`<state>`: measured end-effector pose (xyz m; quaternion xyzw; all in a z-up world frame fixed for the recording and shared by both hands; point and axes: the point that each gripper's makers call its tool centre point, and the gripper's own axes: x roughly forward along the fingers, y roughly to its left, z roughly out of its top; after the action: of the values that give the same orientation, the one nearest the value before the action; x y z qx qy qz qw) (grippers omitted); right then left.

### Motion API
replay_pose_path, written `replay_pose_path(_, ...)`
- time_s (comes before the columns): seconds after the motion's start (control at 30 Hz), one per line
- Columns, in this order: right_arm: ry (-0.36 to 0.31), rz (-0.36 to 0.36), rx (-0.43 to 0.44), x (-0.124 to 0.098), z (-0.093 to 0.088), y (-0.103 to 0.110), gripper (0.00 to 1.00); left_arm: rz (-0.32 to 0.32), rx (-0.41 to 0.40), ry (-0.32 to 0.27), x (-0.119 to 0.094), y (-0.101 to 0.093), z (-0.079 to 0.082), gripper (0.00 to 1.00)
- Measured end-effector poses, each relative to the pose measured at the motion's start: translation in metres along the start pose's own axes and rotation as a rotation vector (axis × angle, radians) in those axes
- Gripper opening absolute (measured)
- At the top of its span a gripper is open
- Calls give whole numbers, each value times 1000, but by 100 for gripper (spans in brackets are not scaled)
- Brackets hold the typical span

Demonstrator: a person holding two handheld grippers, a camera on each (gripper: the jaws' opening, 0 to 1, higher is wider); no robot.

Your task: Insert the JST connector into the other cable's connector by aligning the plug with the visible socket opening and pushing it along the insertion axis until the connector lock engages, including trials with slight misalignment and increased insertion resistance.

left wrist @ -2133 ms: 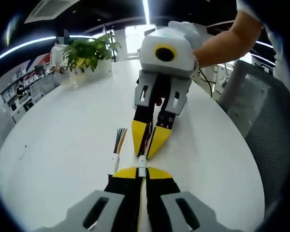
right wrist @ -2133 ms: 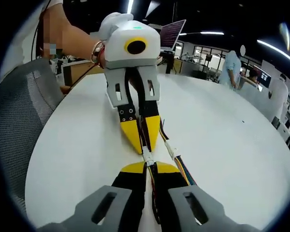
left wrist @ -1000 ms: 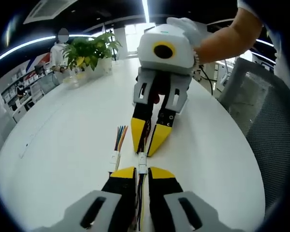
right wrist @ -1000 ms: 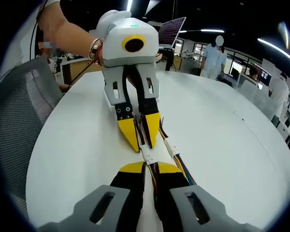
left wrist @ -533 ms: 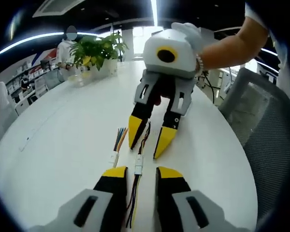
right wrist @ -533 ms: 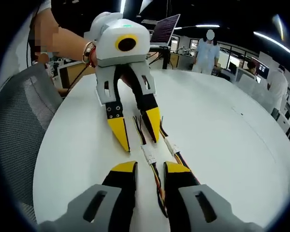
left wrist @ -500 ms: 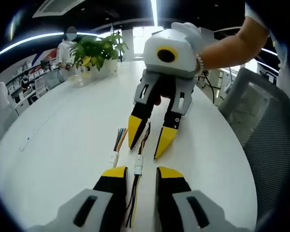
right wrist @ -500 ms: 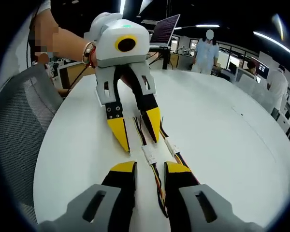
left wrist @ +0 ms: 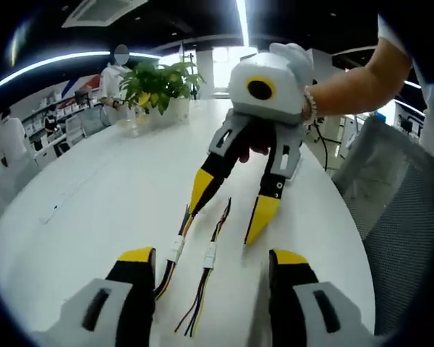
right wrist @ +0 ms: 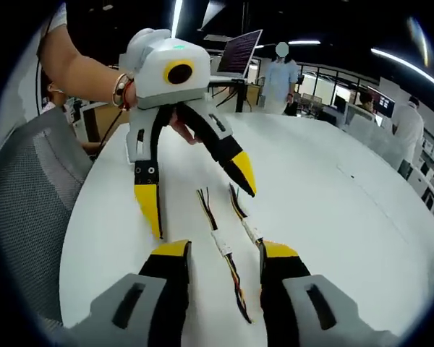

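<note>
A thin cable with a white JST connector pair at its middle lies loose on the white table, between both grippers. In the right gripper view the same connector pair sits just ahead of my jaws. A second cable with a white connector and coloured wires lies beside it, and its connector is in the right gripper view too. My left gripper is wide open, holding nothing. My right gripper is open too. Each faces the other: right gripper, left gripper.
A potted plant stands at the far end of the table. A grey mesh chair is at the table's edge. A laptop and several people stand in the background.
Both grippers were shut on the cable ends a second ago. They have opened wide and drawn back, and the joined cable now lies free on the table.
</note>
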<state>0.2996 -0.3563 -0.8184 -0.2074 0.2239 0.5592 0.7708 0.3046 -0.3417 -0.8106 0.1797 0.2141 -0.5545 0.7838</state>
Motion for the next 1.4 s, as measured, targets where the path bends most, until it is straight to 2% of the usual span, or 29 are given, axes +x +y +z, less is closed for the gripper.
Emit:
replay_pose_path(0.17,6,-28,-1,-7,1,-1,47,28,-14,-34,-8,1,8,79)
replay_pose_path(0.3,9,-61,24,-13,4,-4,59,27,-52,-71,-15,-3,13,86)
replay_pose_path(0.47,-2,-90,28,-20,7,-4,66,66,-75,-99,-23,-1,18,99)
replay_pose_path(0.53,-8,-107,40,-23,9,-6,71,85,-81,-112,-28,0,21,99)
replay_pose_path(0.83,-28,-161,61,-39,11,-7,79,148,-108,-163,-51,1,30,99)
replay_pose_path(1.03,-40,-185,82,-51,11,-3,79,197,-129,-187,-68,3,31,99)
replay_pose_path(1.4,-80,-257,102,-82,12,0,81,341,-187,-260,-120,1,25,99)
